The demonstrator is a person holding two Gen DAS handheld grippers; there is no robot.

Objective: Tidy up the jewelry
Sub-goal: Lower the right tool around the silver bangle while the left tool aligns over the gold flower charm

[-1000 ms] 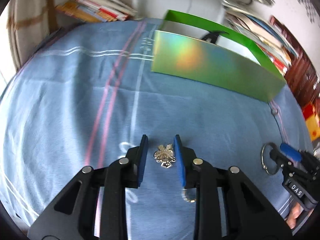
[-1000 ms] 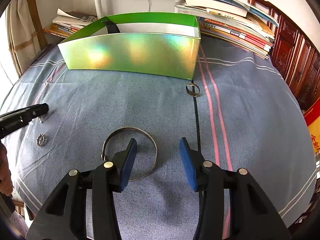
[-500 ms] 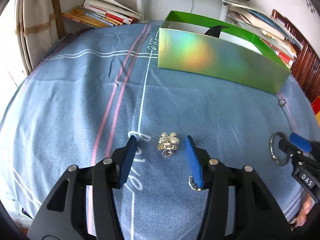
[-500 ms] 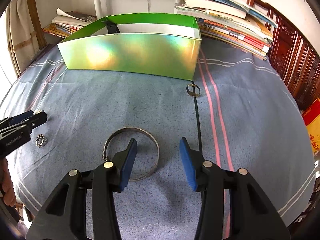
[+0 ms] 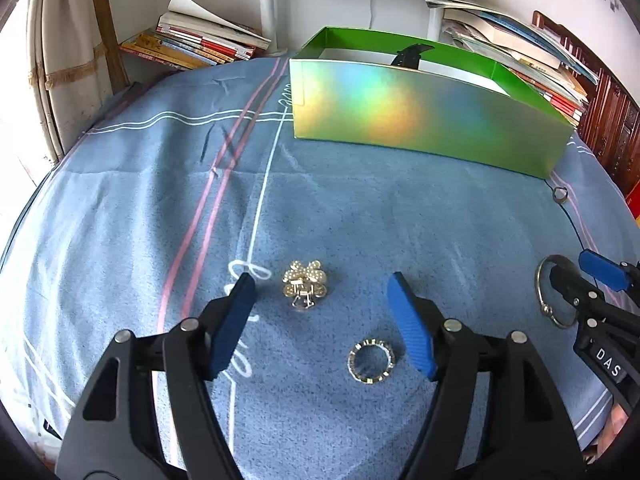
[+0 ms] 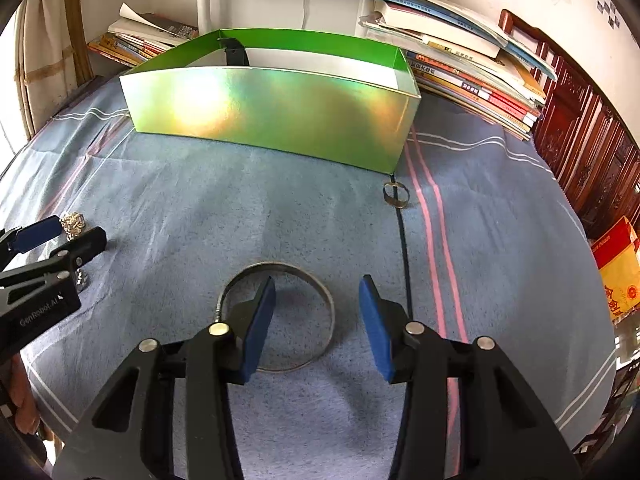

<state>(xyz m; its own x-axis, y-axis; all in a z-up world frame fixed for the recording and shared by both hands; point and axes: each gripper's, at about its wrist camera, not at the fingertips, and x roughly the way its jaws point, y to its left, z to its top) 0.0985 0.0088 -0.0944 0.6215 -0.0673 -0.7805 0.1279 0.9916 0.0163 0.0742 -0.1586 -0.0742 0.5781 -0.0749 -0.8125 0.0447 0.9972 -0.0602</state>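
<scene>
The left hand-held gripper (image 5: 322,304) is spreading its jaws, gripping nothing; a studded silver ring (image 5: 371,361) and a pearly gold brooch (image 5: 305,285) lie between them on the blue cloth (image 5: 360,216). The right hand-held gripper (image 6: 318,320) is narrowing, unclamped, over a thin metal bangle (image 6: 320,292). Beyond stands the iridescent green box (image 5: 420,120).

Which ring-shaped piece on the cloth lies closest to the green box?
The small plain ring, just off the green box corner. The large bangle and studded ring lie nearer the grippers.
</scene>
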